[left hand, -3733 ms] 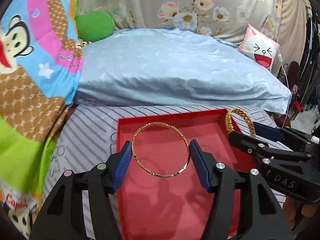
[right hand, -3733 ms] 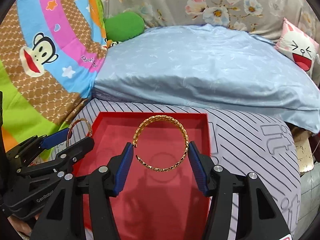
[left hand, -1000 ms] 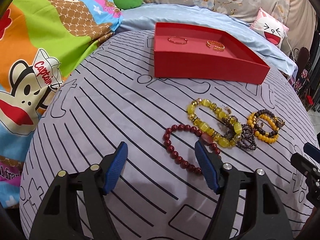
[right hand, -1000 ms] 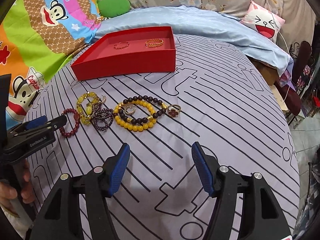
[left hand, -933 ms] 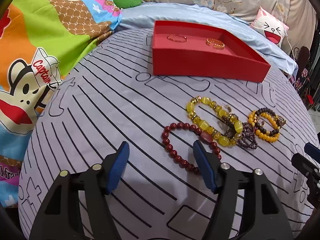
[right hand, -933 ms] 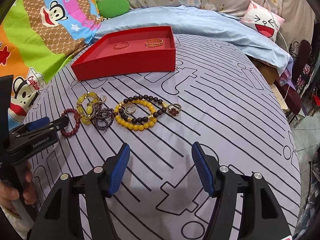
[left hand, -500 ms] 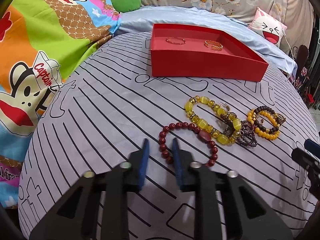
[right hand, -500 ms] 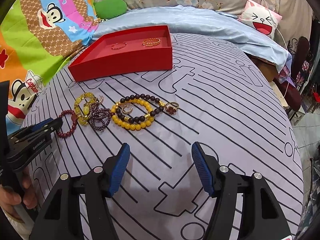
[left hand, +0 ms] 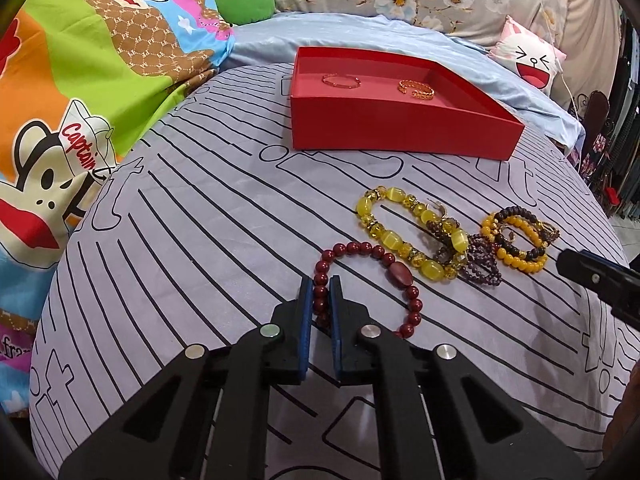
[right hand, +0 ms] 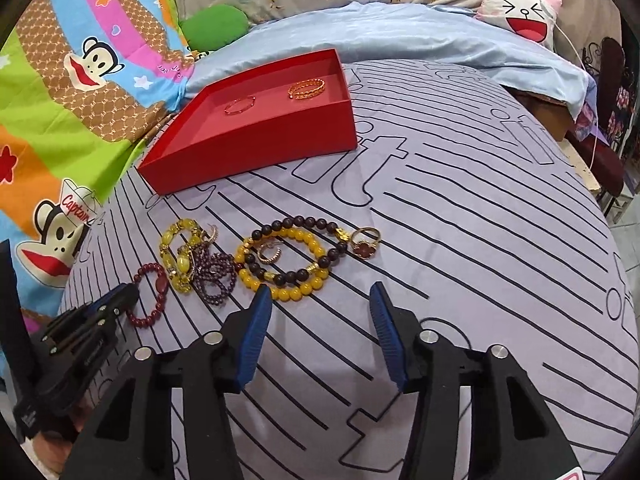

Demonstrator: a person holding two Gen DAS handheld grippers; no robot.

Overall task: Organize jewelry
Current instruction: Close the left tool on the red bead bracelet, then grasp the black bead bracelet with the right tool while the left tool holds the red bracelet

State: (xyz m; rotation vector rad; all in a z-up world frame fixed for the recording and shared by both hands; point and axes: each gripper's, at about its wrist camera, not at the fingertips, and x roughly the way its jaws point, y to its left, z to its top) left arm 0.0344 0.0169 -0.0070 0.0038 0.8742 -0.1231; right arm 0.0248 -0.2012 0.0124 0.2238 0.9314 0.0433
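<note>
Left gripper (left hand: pixel 320 284): blue pads pinched almost together on the near-left strand of the red bead bracelet (left hand: pixel 368 280), which lies on the striped bedsheet (left hand: pixel 200 240).
Red bead bracelet, appearance: round dark-red beads, one larger oval bead on its far-right side; a closed loop, flat on the sheet.
Yellow bead bracelet (left hand: pixel 404 236): just right of the red one, large yellow stones with small gold spacers; its right end is tangled with a purple bead bracelet (left hand: pixel 482 260).
Yellow-and-dark bracelets (left hand: pixel 516 240): two nested loops, one yellow, one dark brown, further right.
Red tray (left hand: pixel 400 128): at the far edge of the sheet, well apart from the loose pieces; holds two gold bangles, a thin one (left hand: pixel 340 80) on the left and a chain-pattern one (left hand: pixel 416 89) on the right.
Count: five beaded bracelets on the sheet, two bangles in the tray.
Right gripper (right hand: pixel 320 304): jaws spread wide, nothing between them, hovering near the yellow-and-dark pair.
Right wrist view only: a small gold hoop (right hand: pixel 269 254) inside the nested loops and a ring with a red flower (right hand: pixel 365 242) just beside them.
Left wrist view only: the pads' grip on the beads seen close.
</note>
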